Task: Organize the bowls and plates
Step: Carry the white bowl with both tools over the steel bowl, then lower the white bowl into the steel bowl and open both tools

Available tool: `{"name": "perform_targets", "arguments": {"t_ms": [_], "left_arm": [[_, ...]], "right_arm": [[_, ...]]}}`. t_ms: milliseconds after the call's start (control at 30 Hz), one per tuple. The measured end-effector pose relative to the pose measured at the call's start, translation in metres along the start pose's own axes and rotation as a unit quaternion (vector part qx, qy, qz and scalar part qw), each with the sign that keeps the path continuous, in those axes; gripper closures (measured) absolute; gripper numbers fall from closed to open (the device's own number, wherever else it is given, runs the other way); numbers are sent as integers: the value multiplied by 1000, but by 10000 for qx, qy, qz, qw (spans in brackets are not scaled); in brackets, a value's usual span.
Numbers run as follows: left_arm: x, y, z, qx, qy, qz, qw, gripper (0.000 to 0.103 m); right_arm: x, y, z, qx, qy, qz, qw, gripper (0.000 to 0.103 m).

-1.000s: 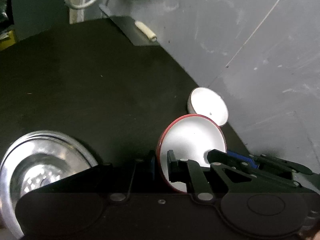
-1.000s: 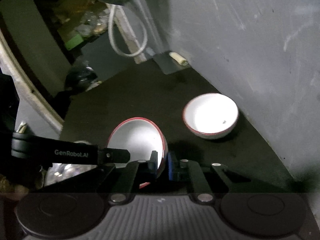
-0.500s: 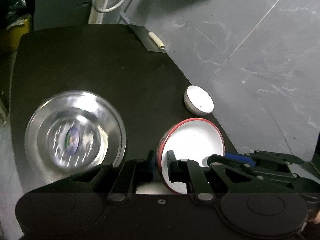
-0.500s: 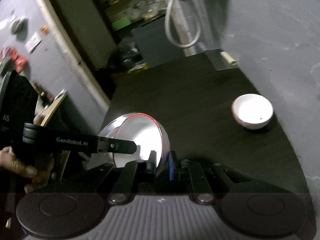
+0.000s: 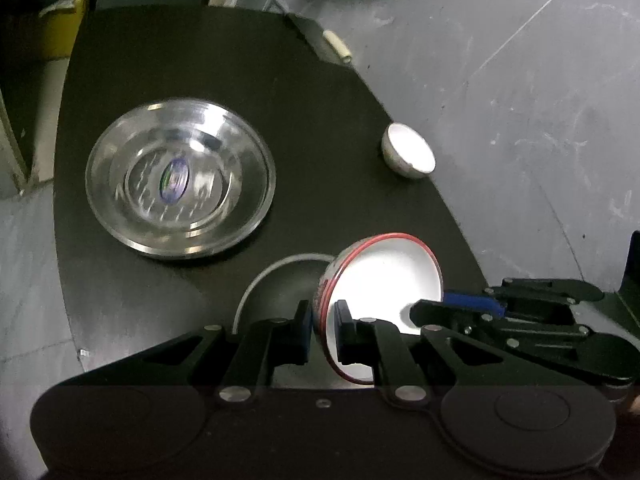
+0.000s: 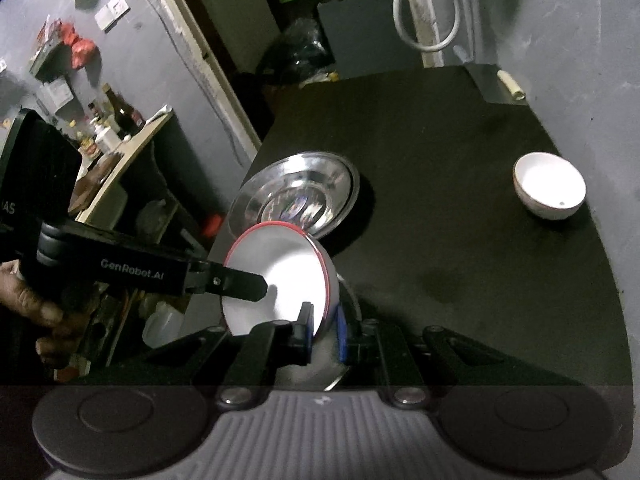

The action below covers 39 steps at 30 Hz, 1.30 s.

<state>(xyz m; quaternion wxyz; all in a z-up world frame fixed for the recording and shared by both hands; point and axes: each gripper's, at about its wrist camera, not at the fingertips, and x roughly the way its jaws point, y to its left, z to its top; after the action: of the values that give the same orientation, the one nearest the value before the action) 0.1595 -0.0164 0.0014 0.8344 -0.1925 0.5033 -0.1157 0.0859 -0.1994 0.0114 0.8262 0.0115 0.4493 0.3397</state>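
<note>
Far left on the black table [image 5: 132, 304] sits the steel plate [image 5: 180, 178], flat and well clear of your hands. Next, in the left wrist view, your left gripper [image 5: 323, 330] is clamped on the rim of the red-rimmed bowl [image 5: 384, 280], one pad inside and one outside the wall, and the bowl hangs tilted with its white inside turned toward the right. Beneath it a second rim shows, a dark dish [image 5: 276, 276] I cannot make out well. From the right, your right gripper [image 6: 323, 330] is pinched shut on the opposite side of that same bowl's rim. Both hands share it, so the plate lies ahead and to the left of the bowl, nearer your left hand. Farthest right, against the grey wall [image 5: 520, 80], rests the small white bowl [image 5: 410, 156], upright and well apart
</note>
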Motion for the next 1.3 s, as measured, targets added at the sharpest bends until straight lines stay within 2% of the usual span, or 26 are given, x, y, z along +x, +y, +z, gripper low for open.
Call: {"name": "perform_targets", "arguments": {"t_ms": [200, 433, 667, 1000, 1300], "left_arm": [[0, 7, -10, -60, 192, 154, 9997, 91], [-2, 10, -10, -46, 235, 204, 9995, 91], [2, 11, -12, -51, 324, 216, 9992, 91], [11, 12, -16, 15, 433, 416, 9982, 91], [21, 11, -14, 95, 671, 456, 9967, 91]], "right_arm": [[10, 5, -1, -132, 185, 73, 9997, 90], [14, 9, -2, -180, 262, 88, 9995, 90], [18, 12, -1, -214, 378, 28, 9991, 90], [32, 11, -4, -158, 603, -25, 9981, 90], [45, 8, -3, -153, 859, -134, 9961, 90]]}}
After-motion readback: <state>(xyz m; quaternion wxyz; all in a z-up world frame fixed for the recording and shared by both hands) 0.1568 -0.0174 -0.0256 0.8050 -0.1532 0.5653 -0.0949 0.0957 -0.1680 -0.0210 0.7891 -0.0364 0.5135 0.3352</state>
